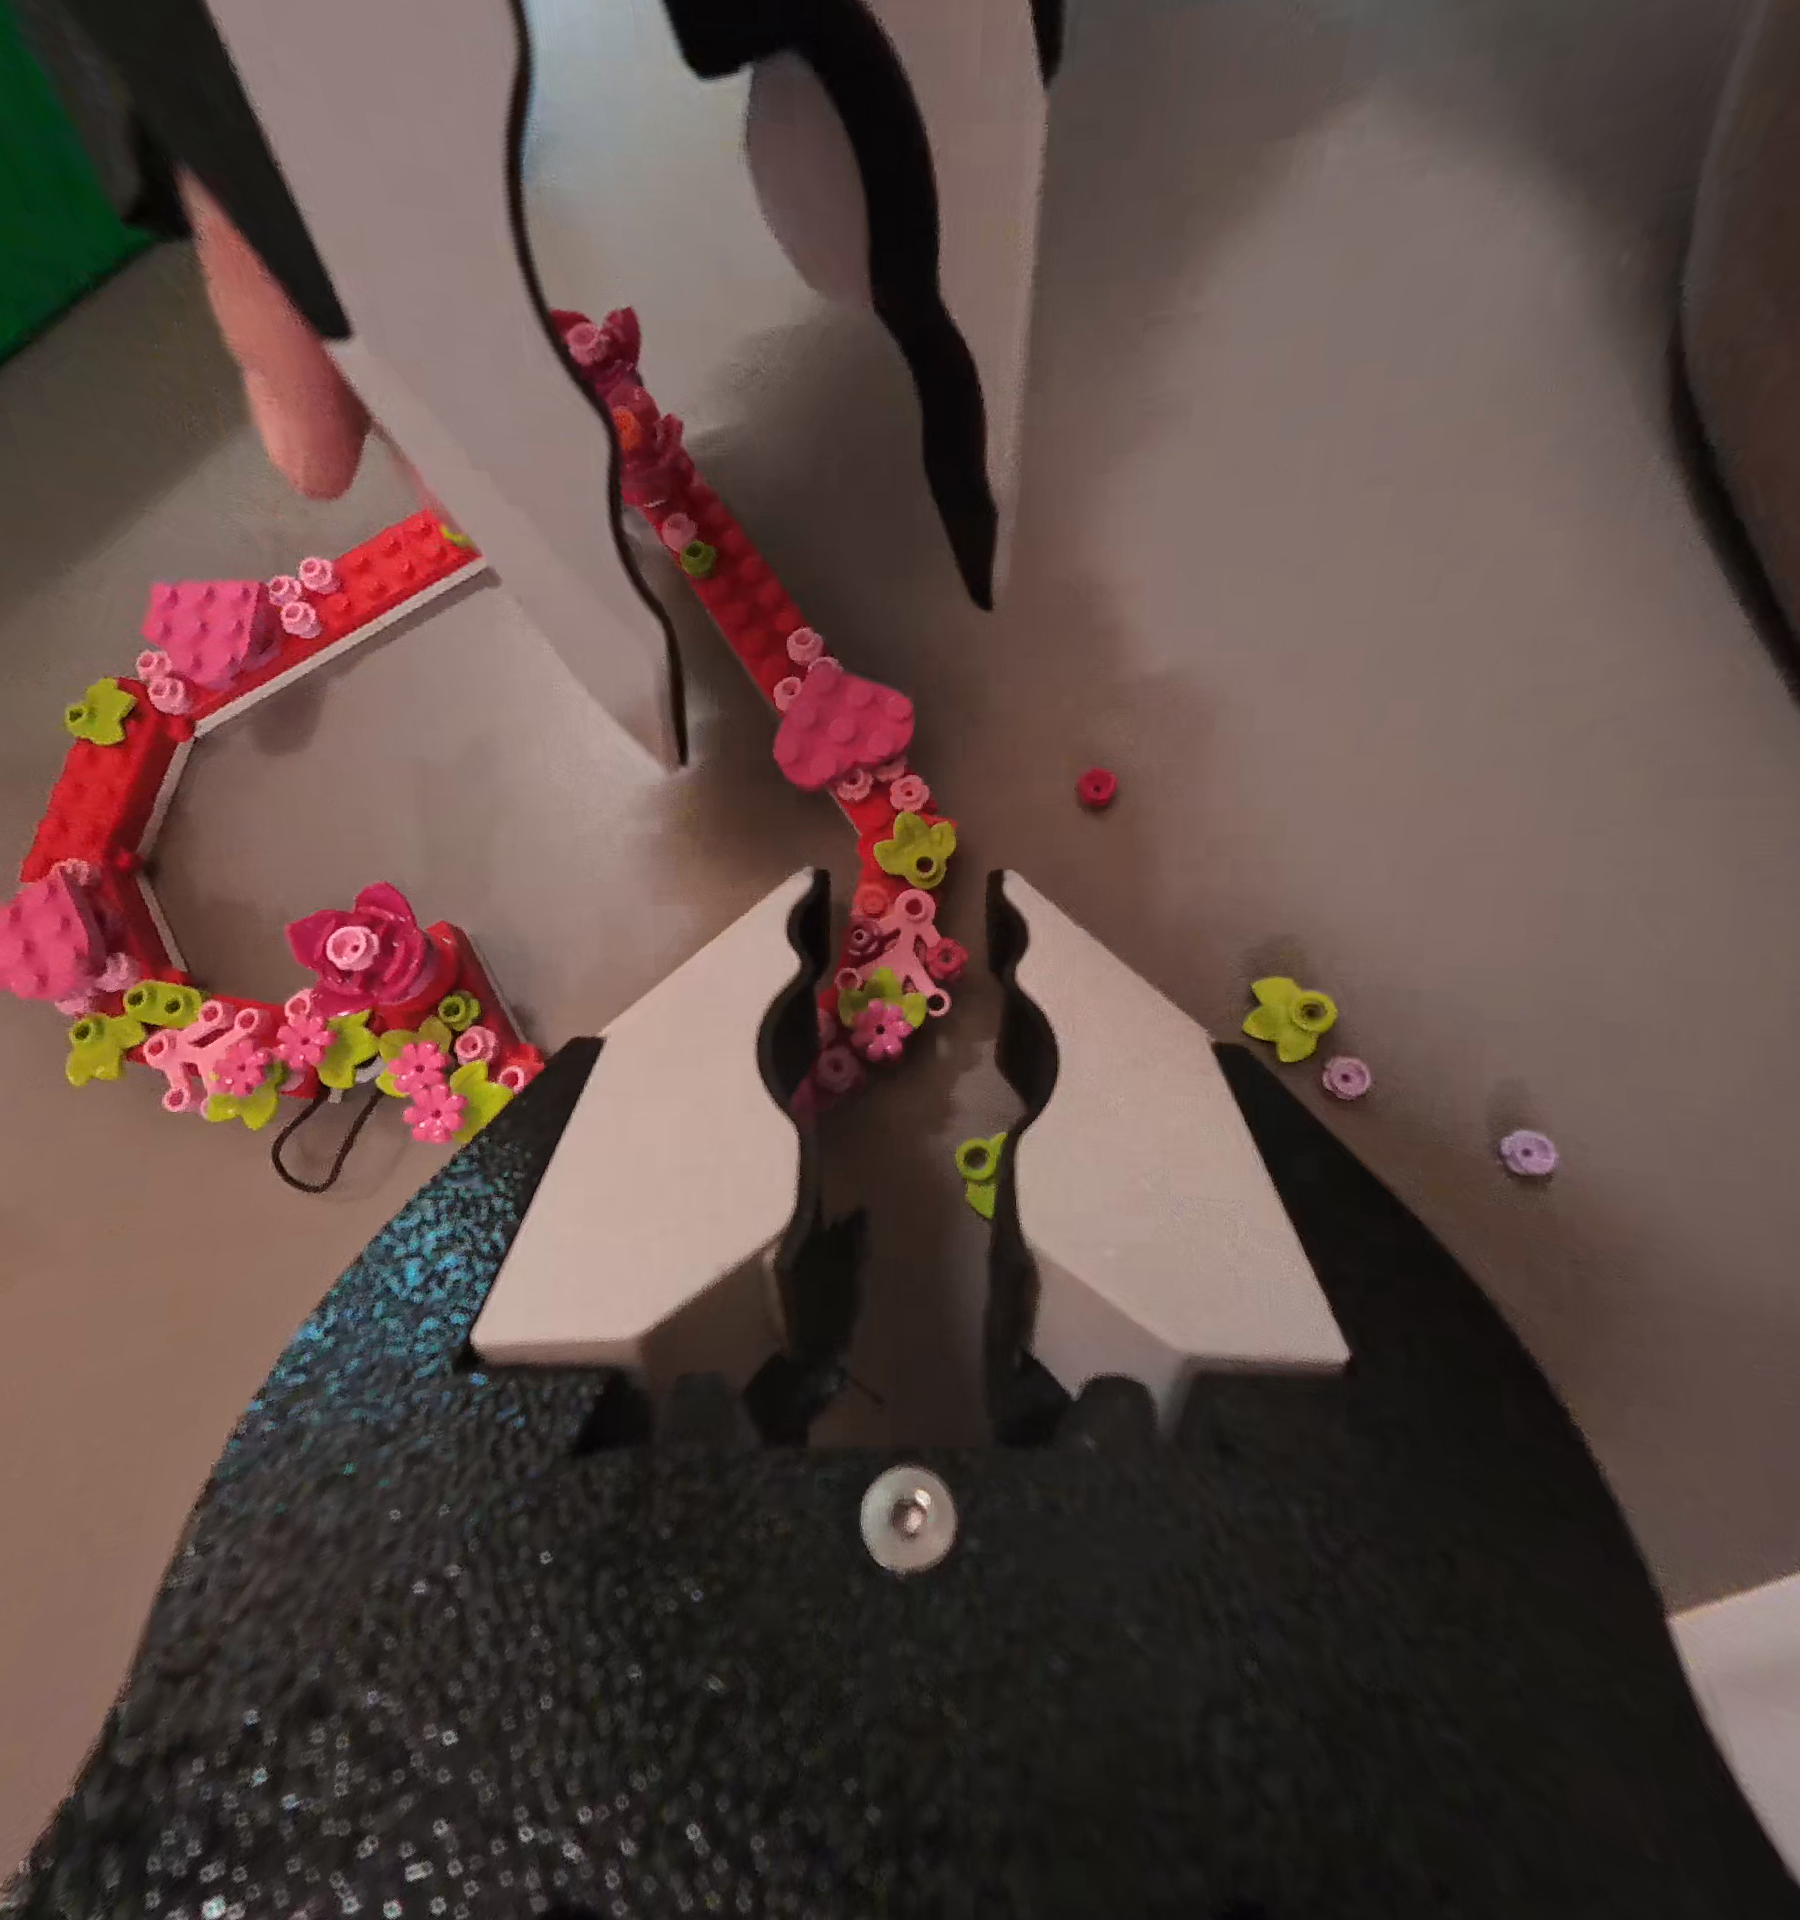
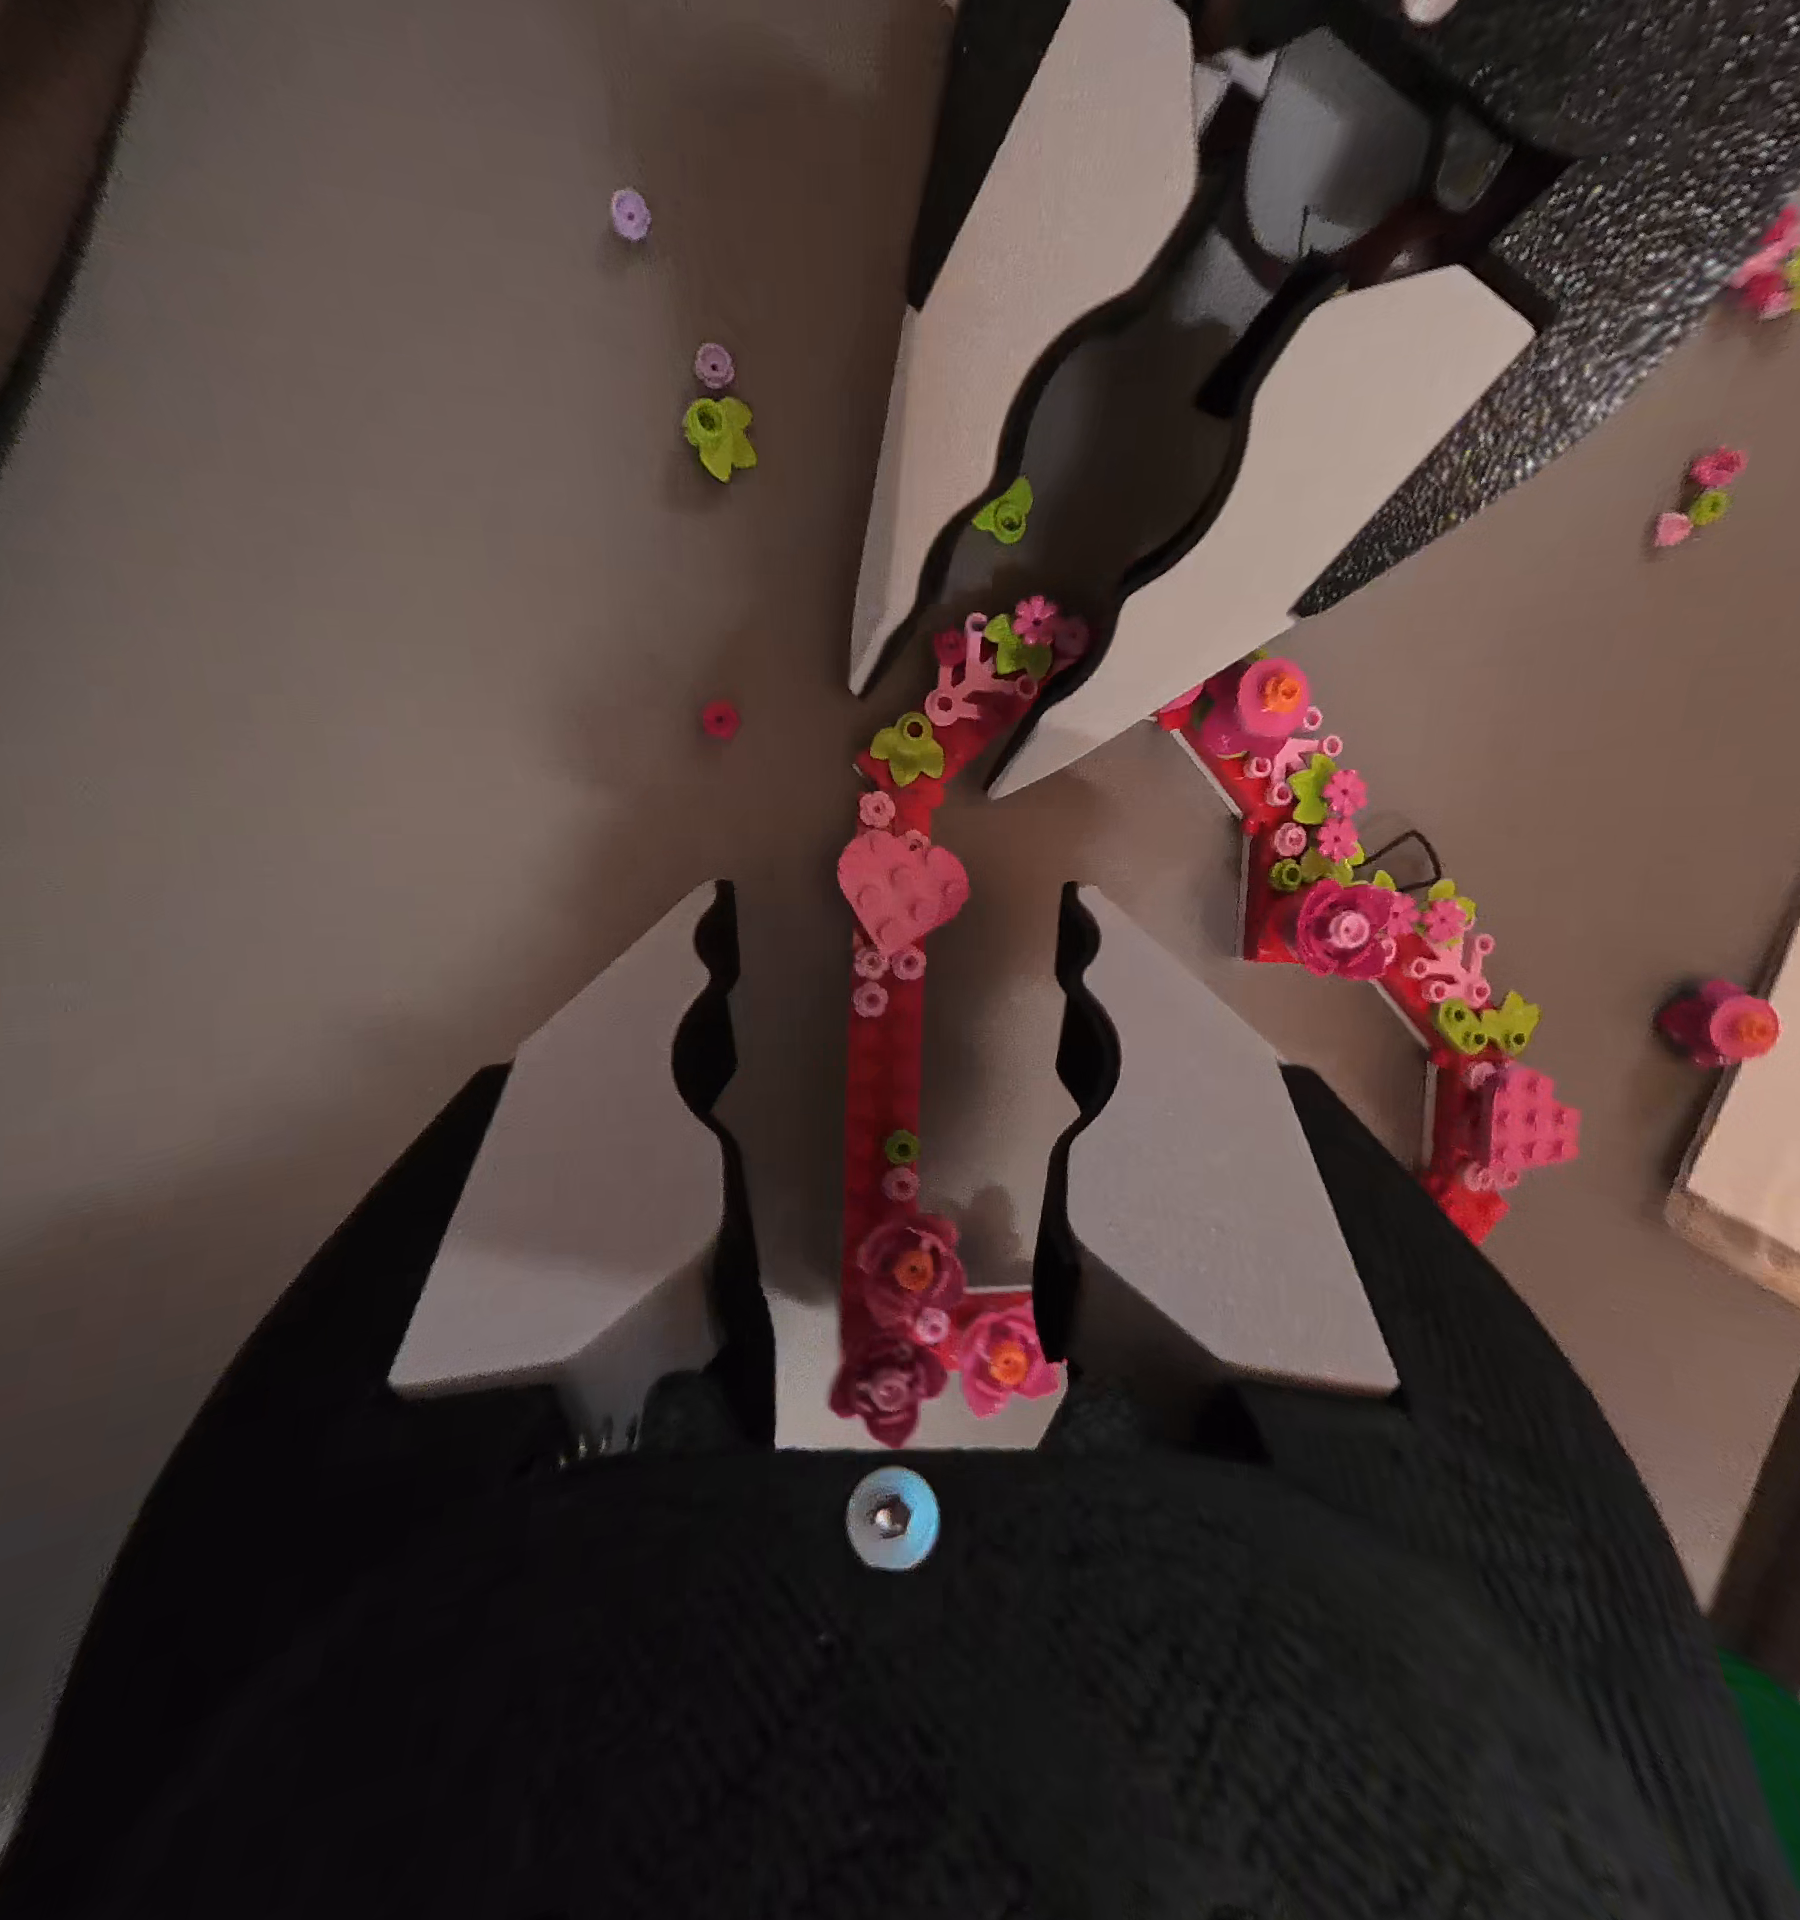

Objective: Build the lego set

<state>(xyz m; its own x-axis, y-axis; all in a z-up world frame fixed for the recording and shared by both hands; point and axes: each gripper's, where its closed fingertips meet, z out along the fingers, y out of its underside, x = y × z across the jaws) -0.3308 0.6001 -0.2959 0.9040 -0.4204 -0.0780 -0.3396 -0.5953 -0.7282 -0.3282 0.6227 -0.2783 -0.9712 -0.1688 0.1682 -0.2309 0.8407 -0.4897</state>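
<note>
A long red Lego strip point(image 1: 761, 603) with a pink heart point(image 1: 842, 727), roses and leaves lies on the grey table. My left gripper point(image 1: 906, 894) is open and straddles the strip's flowered near end. My right gripper point(image 2: 894, 904) is open and straddles the strip point(image 2: 880, 1081) at the other end, the roses point(image 2: 911, 1273) deep between its fingers. Each gripper shows in the other's view: the right one point(image 1: 823, 675), the left one point(image 2: 922, 738). A curved red garland piece point(image 1: 96, 790) lies apart, also seen in the right wrist view point(image 2: 1395, 935).
Loose parts lie beside the strip: a dark pink stud point(image 1: 1095, 787), a lime leaf point(image 1: 1289, 1016), two lavender studs point(image 1: 1346, 1077), and a leaf point(image 1: 979, 1169) under my left gripper. A person's finger point(image 1: 283, 395) is near the garland. A wooden board point(image 2: 1789, 1143) and a rose piece point(image 2: 1717, 1023) are at right. My two grippers' fingertips are within a few centimetres of each other.
</note>
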